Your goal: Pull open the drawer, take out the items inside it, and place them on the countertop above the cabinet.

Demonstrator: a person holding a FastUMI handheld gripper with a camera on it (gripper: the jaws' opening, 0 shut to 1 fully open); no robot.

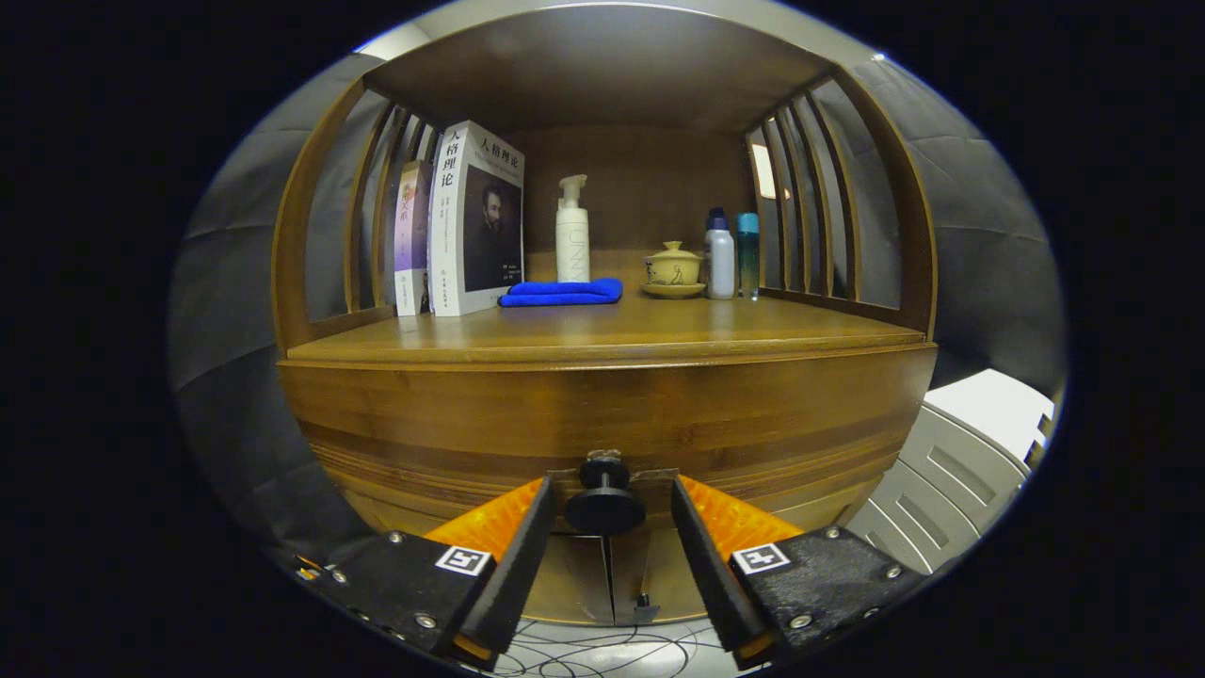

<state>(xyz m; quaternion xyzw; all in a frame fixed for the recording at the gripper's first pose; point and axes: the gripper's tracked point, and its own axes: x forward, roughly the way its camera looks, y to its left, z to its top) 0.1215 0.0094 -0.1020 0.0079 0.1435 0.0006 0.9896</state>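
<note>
A wooden cabinet stands straight ahead of me, and its drawer front (602, 414) is shut below the countertop (602, 339). A round black knob (604, 499) sticks out from the drawer's lower middle. My gripper (610, 494) is open, and the knob sits between its two fingers with a gap on each side. The left finger (527, 527) and the right finger (692, 527) do not touch the knob. What lies inside the drawer is hidden.
On the countertop stand two books (466, 221), a white pump bottle (571, 235), a folded blue cloth (563, 293), a lidded yellow cup on a saucer (673, 268) and two small bottles (732, 252). A white slatted crate (970, 452) sits right of the cabinet.
</note>
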